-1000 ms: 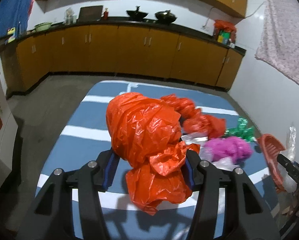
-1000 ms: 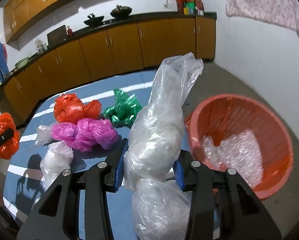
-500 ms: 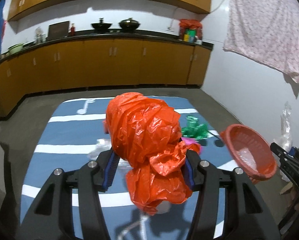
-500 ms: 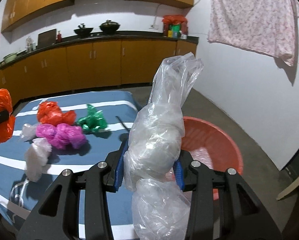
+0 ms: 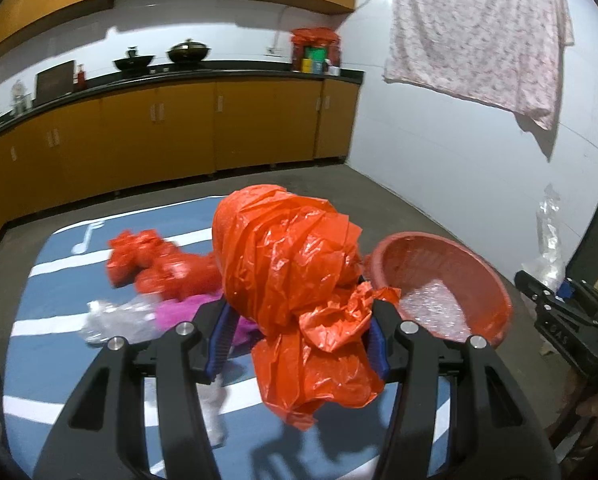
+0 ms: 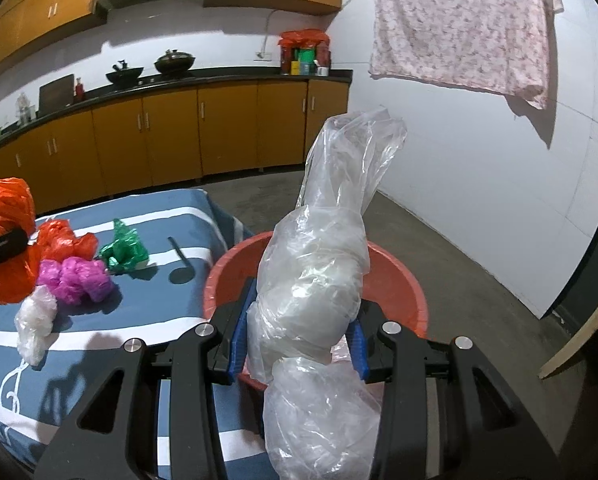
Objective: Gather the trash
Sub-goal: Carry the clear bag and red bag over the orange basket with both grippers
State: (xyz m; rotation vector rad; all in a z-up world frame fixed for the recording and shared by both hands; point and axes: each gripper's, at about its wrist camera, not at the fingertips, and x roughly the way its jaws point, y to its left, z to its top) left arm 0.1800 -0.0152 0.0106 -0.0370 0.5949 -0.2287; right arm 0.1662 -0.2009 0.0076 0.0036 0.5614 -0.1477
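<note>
As both arms swung toward the basket (image 6: 413,300), it now sits just beyond the right fingers (image 6: 299,336), clamped on the clear bag (image 6: 315,280); left fingers (image 5: 299,340) grip the orange bag (image 5: 287,272), dropping seems next

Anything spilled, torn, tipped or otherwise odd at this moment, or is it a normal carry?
Nothing stands out. The left claw grips an orange bag and the right claw a clear bag, held in front of the red basket. The basket is upright beside the blue table, where crumpled bags remain.
</note>
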